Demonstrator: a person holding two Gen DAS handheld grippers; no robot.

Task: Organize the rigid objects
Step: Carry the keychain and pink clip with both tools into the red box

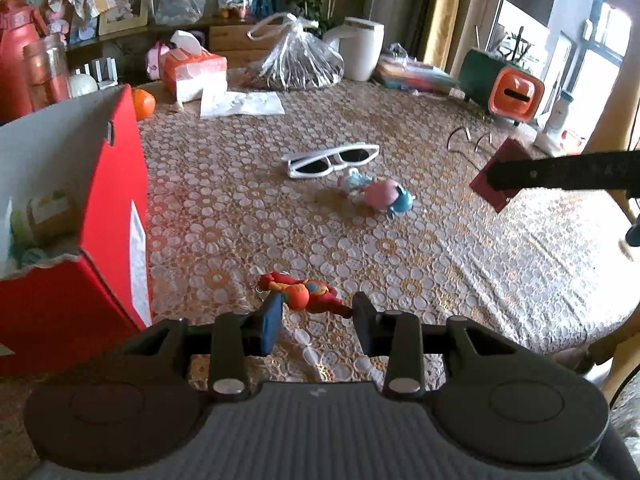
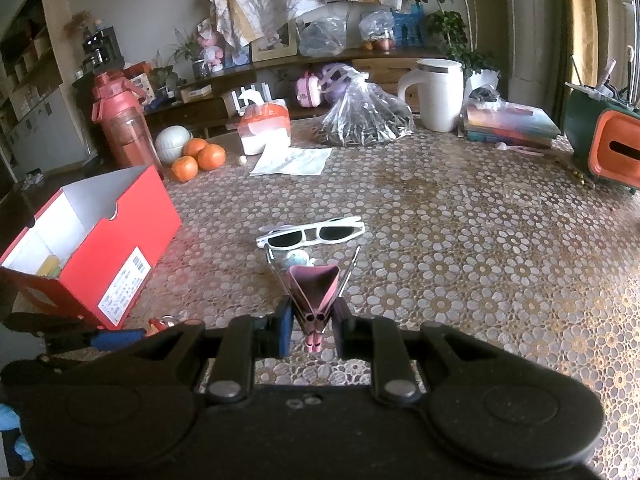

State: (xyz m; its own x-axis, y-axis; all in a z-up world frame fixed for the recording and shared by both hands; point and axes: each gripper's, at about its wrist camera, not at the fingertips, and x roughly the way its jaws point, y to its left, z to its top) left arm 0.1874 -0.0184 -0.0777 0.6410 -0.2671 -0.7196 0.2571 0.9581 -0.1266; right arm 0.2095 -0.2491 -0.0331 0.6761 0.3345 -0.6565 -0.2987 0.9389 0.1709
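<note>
My left gripper (image 1: 316,308) is open low over the table, its fingers either side of a red and orange toy figure (image 1: 306,295) lying on the cloth. My right gripper (image 2: 312,312) is shut on a pink binder clip (image 2: 314,292) with wire handles, held above the table; it shows in the left wrist view (image 1: 500,178) at the right. White sunglasses (image 1: 334,160) (image 2: 312,234) and a pink and blue toy (image 1: 378,194) lie mid-table. An open red box (image 1: 116,200) (image 2: 120,232) stands at the left with small items inside.
At the back of the table are oranges (image 2: 198,158), a tissue pack (image 2: 264,128), a sheet of paper (image 2: 292,162), a plastic bag (image 2: 362,116), a white mug (image 2: 438,94), books (image 2: 510,122) and a green and orange holder (image 2: 608,144). A red bottle (image 2: 124,120) stands behind the box.
</note>
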